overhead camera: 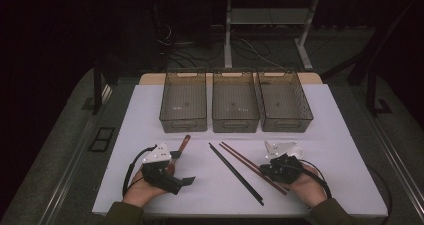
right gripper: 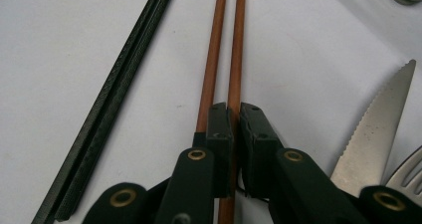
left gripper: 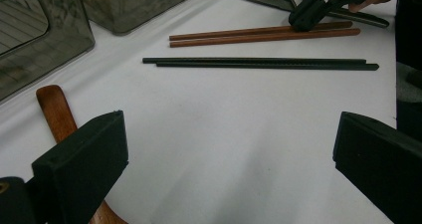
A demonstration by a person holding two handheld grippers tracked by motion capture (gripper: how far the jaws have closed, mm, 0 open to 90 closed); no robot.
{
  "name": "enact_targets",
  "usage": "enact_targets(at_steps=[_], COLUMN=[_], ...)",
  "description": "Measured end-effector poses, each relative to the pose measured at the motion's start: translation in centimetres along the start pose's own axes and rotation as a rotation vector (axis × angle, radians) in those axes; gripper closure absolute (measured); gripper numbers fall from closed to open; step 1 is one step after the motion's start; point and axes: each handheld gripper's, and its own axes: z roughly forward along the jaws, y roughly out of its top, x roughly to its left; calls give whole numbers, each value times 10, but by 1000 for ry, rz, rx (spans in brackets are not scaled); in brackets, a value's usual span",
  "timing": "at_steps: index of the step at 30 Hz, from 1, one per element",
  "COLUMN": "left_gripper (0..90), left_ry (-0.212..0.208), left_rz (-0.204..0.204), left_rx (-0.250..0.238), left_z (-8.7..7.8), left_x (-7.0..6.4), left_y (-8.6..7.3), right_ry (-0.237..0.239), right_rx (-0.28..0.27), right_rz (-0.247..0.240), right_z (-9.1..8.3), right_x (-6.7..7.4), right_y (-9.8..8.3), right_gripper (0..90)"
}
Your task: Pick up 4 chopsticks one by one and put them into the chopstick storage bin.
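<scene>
The white bench (overhead camera: 330, 135) carries three grey bins (overhead camera: 235, 107) in a row. Nearer lie brown chopsticks (overhead camera: 250, 165), black chopsticks (overhead camera: 235, 172), a wooden spoon (overhead camera: 183, 145) and a knife (right gripper: 373, 134).

We see reddish-brown chopsticks (right gripper: 234, 59) beside black chopsticks (right gripper: 114, 99) on a white table (overhead camera: 320, 135), a silver serrated knife (right gripper: 373, 134), and a brown wooden handle (left gripper: 54, 109).

Between the pair of black chopsticks (overhead camera: 236, 173) and the wooden spoon with a brown handle (overhead camera: 183, 144) the white tabletop (overhead camera: 220, 195) is bare, so a gripper can pass there. At the far side, three grey transparent plastic bins (overhead camera: 235, 107) stand in a row and block the way. The pair of brown wooden chopsticks (overhead camera: 245, 161) lies just beside the black pair, leaving a narrow gap.
</scene>
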Motion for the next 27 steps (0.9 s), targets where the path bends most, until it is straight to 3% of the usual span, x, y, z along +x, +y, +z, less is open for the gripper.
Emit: enact_targets(at_steps=[13,27], left_gripper=[4,4], left_ry=[0,-3], left_rz=[4,1], left_rx=[-3,0], left_z=[0,0], left_x=[0,0], left_y=[0,0], right_ry=[4,54], right_rx=[4,-24], right_rz=[69,84], right_z=[0,-8], right_x=[-2,-7], right_y=[1,2], right_gripper=[847,848])
